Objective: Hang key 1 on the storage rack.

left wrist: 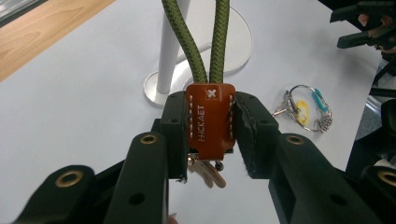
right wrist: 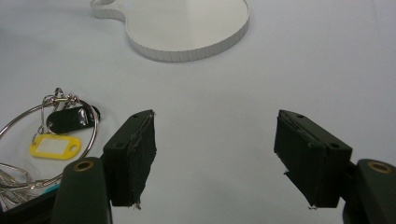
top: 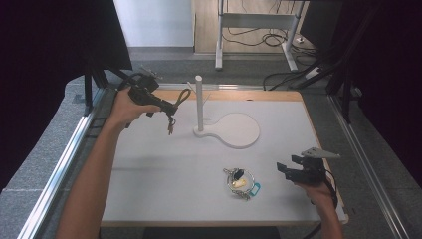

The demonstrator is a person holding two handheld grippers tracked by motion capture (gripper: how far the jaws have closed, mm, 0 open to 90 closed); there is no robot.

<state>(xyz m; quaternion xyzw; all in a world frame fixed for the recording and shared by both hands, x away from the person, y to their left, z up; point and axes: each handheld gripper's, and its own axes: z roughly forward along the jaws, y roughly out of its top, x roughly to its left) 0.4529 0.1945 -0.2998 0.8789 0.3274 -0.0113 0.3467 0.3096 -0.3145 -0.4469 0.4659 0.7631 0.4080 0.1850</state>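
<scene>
My left gripper [top: 166, 107] [left wrist: 210, 128] is shut on the brown leather tab [left wrist: 210, 116] of a green rope lanyard [left wrist: 208, 42] [top: 183, 95]. It holds the tab above the table's far left, and small keys [top: 170, 128] hang below it. The rope loop reaches toward the white post [top: 199, 99] [left wrist: 168, 51] of a stand with a round base [top: 239, 130] [right wrist: 187, 28]. My right gripper [top: 291, 167] [right wrist: 217, 154] stands open near the front right, with nothing between its jaws. A wire key ring [top: 241, 183] [right wrist: 51, 135] [left wrist: 306, 109] with yellow, black and teal tags lies just left of it.
The white tabletop [top: 164, 174] has a wooden edge at the back. A metal rail [top: 59, 169] runs along the left side and another along the right. Desk legs and cables [top: 259, 35] stand on the floor behind.
</scene>
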